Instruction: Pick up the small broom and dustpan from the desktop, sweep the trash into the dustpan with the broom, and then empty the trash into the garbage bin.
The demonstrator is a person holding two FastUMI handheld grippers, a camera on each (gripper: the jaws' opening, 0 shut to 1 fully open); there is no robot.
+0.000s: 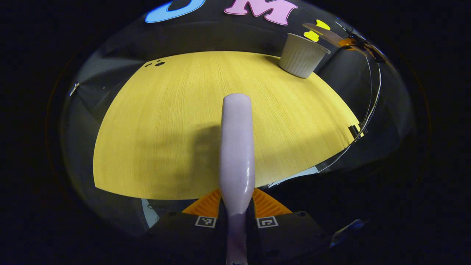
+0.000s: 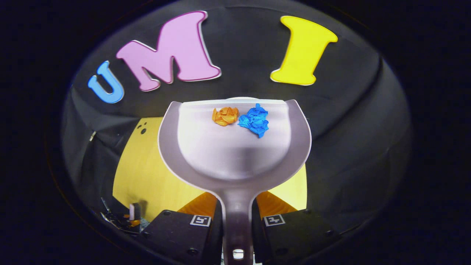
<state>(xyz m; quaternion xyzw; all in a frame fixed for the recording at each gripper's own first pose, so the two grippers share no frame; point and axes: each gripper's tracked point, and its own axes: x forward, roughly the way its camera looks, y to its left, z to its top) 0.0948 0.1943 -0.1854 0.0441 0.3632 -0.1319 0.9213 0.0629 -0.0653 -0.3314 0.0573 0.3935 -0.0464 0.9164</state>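
My left gripper (image 1: 237, 195) is shut on the pale lilac broom handle (image 1: 237, 147), whose rounded end points forward over the yellow desktop (image 1: 165, 121). My right gripper (image 2: 235, 200) is shut on the handle of the lilac dustpan (image 2: 235, 154), held up in the air above the desktop (image 2: 143, 173). An orange paper ball (image 2: 225, 116) and a blue paper ball (image 2: 254, 120) lie side by side near the pan's front lip. The white ribbed garbage bin (image 1: 301, 55) stands at the desktop's far right corner.
A few dark marks (image 1: 156, 63) sit at the desktop's far left corner. Thin cables (image 1: 369, 106) hang beside its right edge, next to a small clip (image 1: 354, 130). Far off at lower left is the other gripper (image 2: 133, 215).
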